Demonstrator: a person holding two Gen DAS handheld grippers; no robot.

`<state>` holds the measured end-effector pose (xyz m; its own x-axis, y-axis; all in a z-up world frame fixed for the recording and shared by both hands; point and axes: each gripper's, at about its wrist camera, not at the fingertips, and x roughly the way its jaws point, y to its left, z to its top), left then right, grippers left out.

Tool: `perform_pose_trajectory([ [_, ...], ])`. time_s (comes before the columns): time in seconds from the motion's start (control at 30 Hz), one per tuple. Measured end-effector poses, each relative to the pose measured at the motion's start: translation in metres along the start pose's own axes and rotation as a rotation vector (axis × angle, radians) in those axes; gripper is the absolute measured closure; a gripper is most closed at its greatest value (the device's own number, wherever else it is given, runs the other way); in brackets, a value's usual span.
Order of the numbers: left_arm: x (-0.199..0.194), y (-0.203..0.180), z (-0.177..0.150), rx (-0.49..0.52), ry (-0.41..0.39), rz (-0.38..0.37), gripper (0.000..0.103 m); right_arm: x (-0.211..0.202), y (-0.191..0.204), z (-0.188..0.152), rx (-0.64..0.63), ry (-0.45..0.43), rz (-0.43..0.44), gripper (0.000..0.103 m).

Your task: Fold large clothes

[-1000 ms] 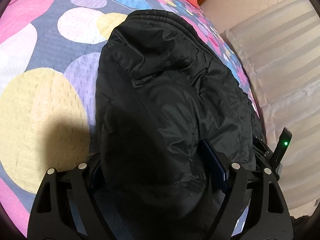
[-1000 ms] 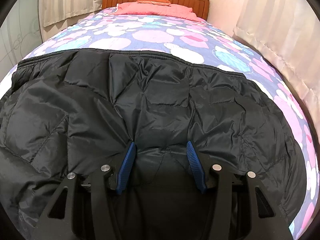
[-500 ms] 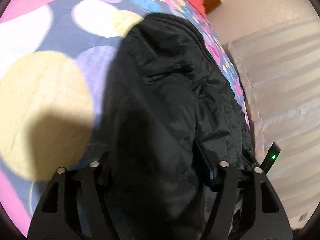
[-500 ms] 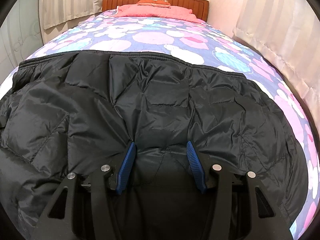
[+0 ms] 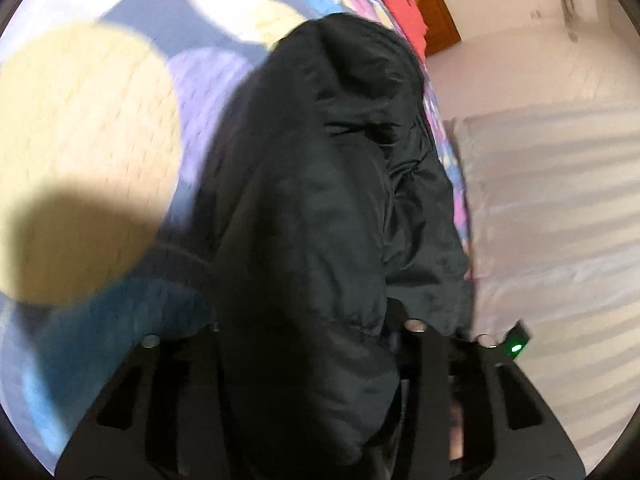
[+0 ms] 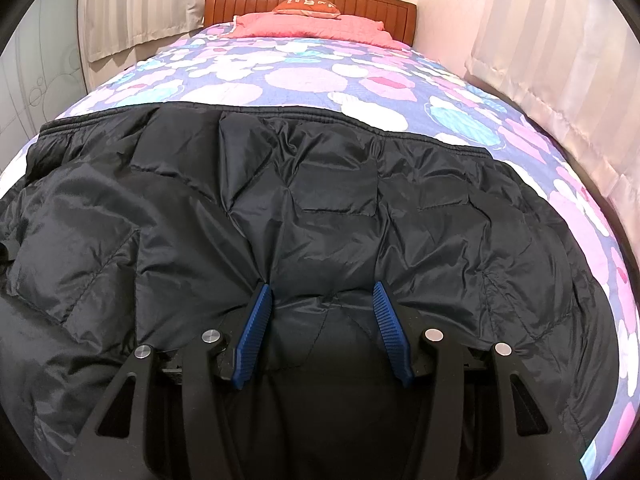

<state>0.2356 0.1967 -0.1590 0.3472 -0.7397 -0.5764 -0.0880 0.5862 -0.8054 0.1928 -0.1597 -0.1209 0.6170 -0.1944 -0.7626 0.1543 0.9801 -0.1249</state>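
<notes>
Since the earlier frames the left gripper [image 5: 308,344] has rolled, so the bedspread's circles have swung across its view, and its jaws are closing on a thick fold of the black padded jacket [image 5: 304,208] that bulges up between them and hides the pads; whether they already pinch the cloth I cannot tell, as the picture is blurred. Nothing has changed on the other side: the right gripper [image 6: 320,332] stays planted at the bottom centre of its frame, jaws about half open, with the two blue ribbed pads [image 6: 254,336] pressing into a puffy ridge of jacket [image 6: 320,208] gathered between them. I judge this as the left side securing its hold so that both ends can be lifted and carried over for a fold, which has not yet begun. By count: one jacket, spread wide across the lower and middle part of the right view, its elastic hem running along the far edge; two grippers, each with two jaws; one bed with a spotted bedspread [image 6: 304,76] beyond the jacket; one pink pillow [image 6: 308,28] and one red cushion [image 6: 306,6] at the top centre against the wooden headboard [image 6: 312,0]; curtains [image 6: 560,60] at the upper right.
</notes>
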Motion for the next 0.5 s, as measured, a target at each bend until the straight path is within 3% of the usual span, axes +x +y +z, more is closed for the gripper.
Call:
perform_pose_trajectory([
  [0.17, -0.007, -0.017, -0.008, 0.062, -0.045, 0.066, 0.079, 0.0, 0.002, 0.0, -0.002, 0.0, -0.004, 0.049],
  [0.3, -0.013, -0.048, -0.015, 0.158, -0.087, 0.146, 0.083, 0.0, 0.001, -0.001, 0.001, 0.0, -0.002, 0.049],
  [0.5, -0.023, -0.094, -0.026, 0.246, -0.133, 0.177, 0.084, 0.0, 0.001, 0.0, 0.005, 0.0, 0.002, 0.049],
])
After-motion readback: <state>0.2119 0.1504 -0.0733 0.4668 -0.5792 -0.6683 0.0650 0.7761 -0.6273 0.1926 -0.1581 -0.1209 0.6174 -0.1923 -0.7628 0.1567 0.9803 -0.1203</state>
